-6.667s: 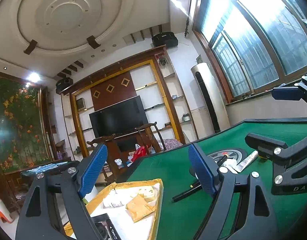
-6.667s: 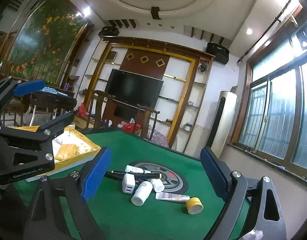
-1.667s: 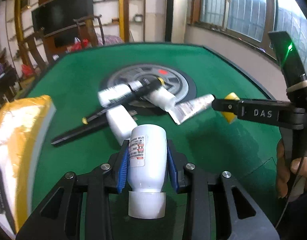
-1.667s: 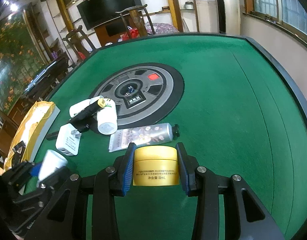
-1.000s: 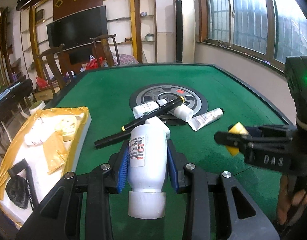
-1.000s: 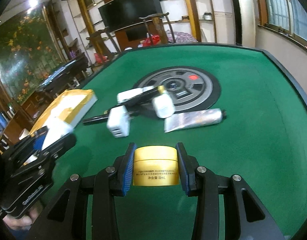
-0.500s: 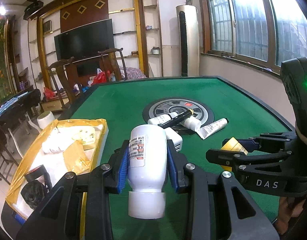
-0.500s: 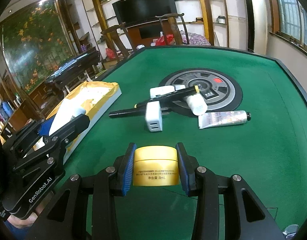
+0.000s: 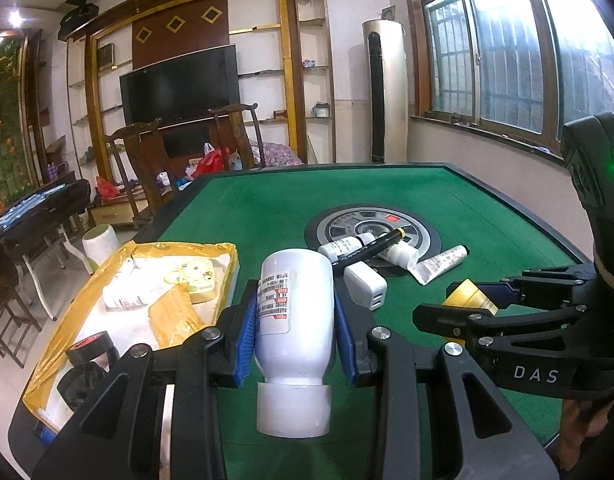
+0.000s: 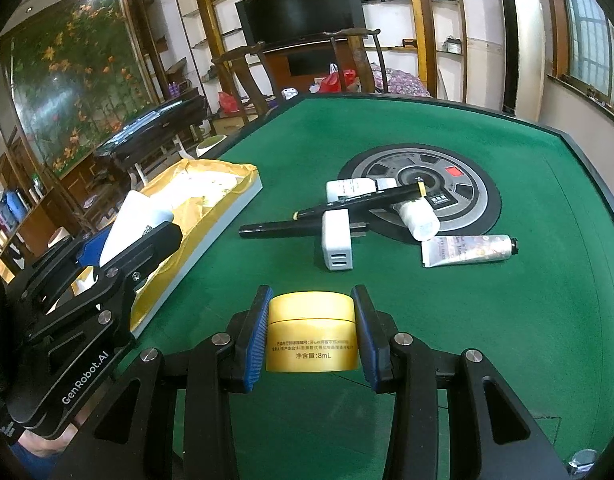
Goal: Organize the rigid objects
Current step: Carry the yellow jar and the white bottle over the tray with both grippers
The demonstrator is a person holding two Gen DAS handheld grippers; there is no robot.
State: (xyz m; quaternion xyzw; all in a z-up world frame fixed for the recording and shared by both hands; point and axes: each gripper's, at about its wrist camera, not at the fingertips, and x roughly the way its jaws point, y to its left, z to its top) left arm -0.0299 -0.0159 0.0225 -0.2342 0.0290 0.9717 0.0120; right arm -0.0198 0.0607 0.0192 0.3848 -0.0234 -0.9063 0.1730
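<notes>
My left gripper (image 9: 294,312) is shut on a white plastic bottle (image 9: 294,320), cap end toward the camera, held above the green table beside the yellow-lined box (image 9: 223,252). My right gripper (image 10: 311,328) is shut on a small yellow jar (image 10: 312,332) with a printed label, above the table's near part. In the right wrist view the left gripper (image 10: 119,240) with the bottle (image 10: 131,220) is over the box (image 10: 227,216). In the left wrist view the right gripper (image 9: 459,300) with the jar (image 9: 469,296) is at the right.
On the green table (image 10: 507,300) lie a white charger (image 10: 337,240), a black pen (image 10: 347,204), a white tube (image 10: 351,189), a small white bottle (image 10: 419,216) and a floral tube (image 10: 467,250) near the round centre disc (image 10: 459,184). The box holds packets and black tape (image 9: 93,350). Chairs (image 9: 147,168) stand behind.
Both grippers have drawn back and to the left with their loads, toward the yellow-lined box, which now shows larger in both views. The left view has tilted up a little.
</notes>
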